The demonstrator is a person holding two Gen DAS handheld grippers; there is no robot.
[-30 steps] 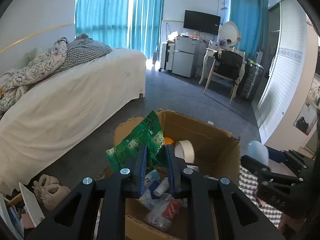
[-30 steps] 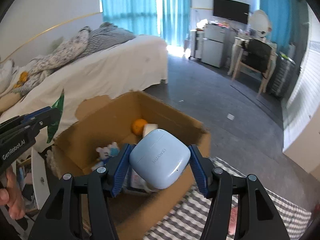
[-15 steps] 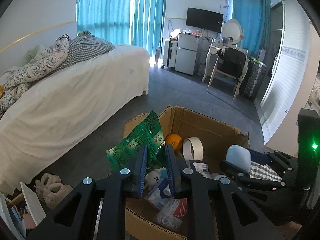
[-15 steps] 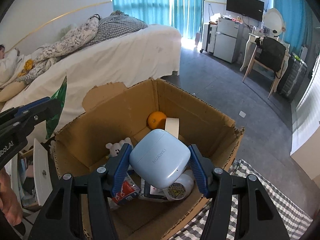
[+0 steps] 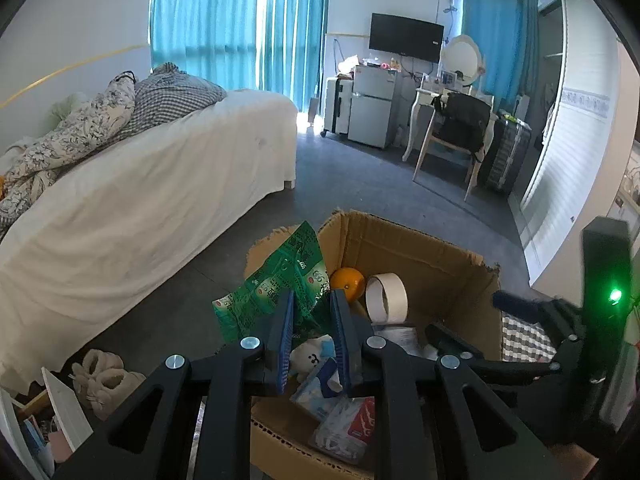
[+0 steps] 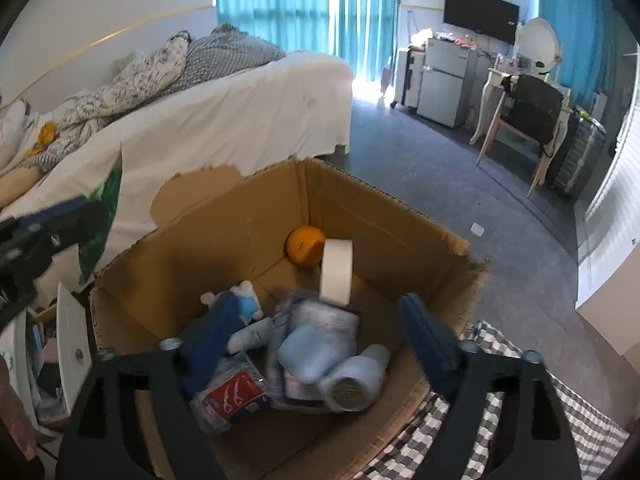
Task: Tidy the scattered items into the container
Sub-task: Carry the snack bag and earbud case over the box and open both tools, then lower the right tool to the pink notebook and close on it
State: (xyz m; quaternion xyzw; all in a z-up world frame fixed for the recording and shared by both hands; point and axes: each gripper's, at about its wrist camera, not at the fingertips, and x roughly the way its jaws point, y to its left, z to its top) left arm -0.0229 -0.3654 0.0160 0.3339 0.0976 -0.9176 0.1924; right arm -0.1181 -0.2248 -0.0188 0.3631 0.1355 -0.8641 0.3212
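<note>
Right gripper (image 6: 320, 328) jaws opening above the cardboard box (image 6: 400, 232); pale-blue earbud case (image 6: 308, 356) lies loose among contents. Left gripper (image 5: 312, 316) clenched on green packet (image 5: 280, 280).

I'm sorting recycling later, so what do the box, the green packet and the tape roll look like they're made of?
Box: brown corrugated cardboard, matte, with torn ragged edges. Green packet: thin glossy plastic or foil film by the look, crinkled and printed. Tape roll: pale, matte, probably paper masking tape, though the look leaves that open.
</note>
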